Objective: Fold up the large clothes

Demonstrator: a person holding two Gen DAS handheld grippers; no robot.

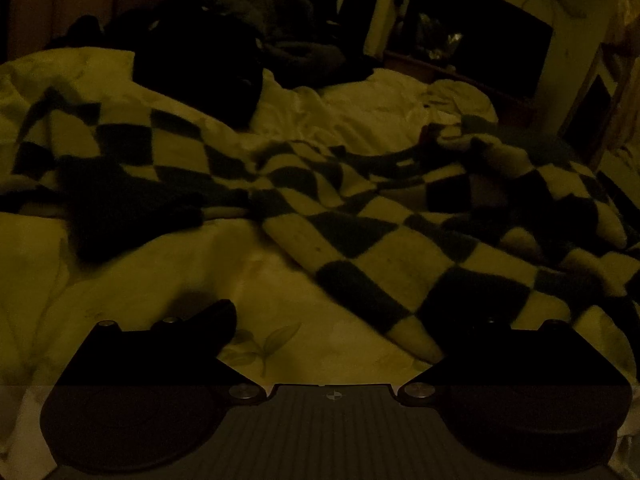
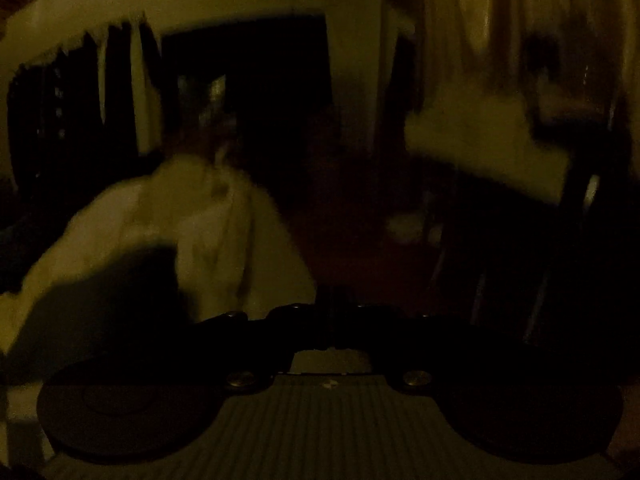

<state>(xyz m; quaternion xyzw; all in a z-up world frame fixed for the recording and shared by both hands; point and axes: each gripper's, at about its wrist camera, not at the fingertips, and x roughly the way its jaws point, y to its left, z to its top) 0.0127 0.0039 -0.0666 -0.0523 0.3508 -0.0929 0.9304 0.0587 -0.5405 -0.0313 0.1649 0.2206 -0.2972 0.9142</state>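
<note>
Checkered garment (image 1: 360,216) sprawls across pale bedding (image 1: 160,264) by dark clothes (image 1: 208,64); left gripper (image 1: 332,328) fingers spread empty, right gripper (image 2: 328,312) fingers closed.

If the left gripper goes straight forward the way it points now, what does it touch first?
Probably the pale bed sheet just ahead of the open left gripper, with the checkered blanket close beyond; depth is unclear.

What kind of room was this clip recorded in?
Most likely a dimly lit bedroom. A pale rumpled bed cover fills the left wrist view, with a fuzzy dark-and-cream checkered garment spread across it, and dark clothes hanging in a row show in the blurred right wrist view.
</note>
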